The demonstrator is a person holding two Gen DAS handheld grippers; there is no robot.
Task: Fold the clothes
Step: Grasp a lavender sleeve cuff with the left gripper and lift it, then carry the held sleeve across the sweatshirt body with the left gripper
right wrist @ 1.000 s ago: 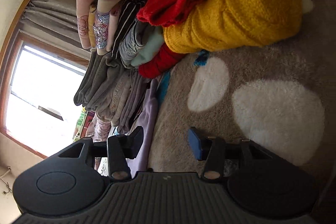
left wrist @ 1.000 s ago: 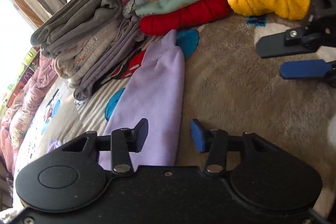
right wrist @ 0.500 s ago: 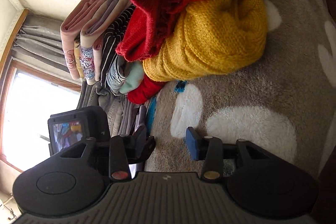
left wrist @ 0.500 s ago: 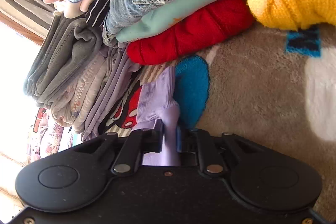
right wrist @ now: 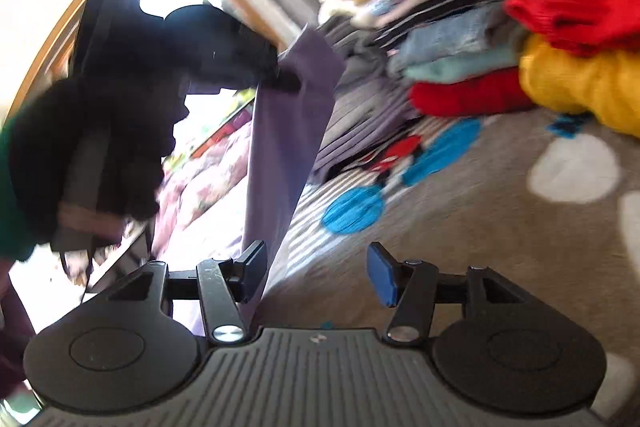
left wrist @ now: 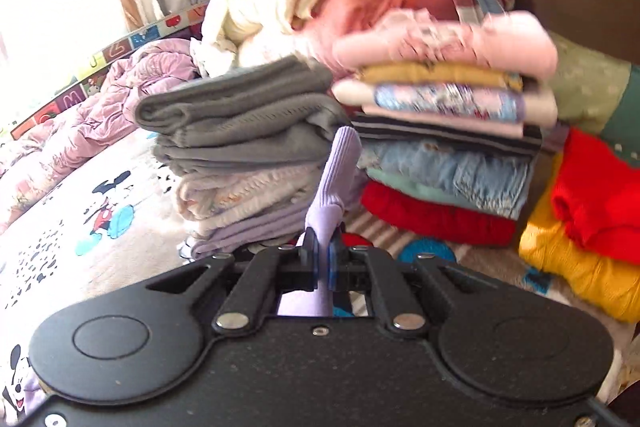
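L hand-held gripper (left wrist: 322, 259) pinching lilac sleeve (left wrist: 336, 179); R hand-held gripper (right wrist: 316, 273) agape.

Both handheld grippers are matte black with silver pivot screws, round side discs and blue-padded fingers (right wrist: 382, 277).

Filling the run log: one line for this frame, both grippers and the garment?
left gripper: shut on lilac garment | right gripper: open, beside hanging fabric | garment: lifted off bed | stacks: folded clothes behind
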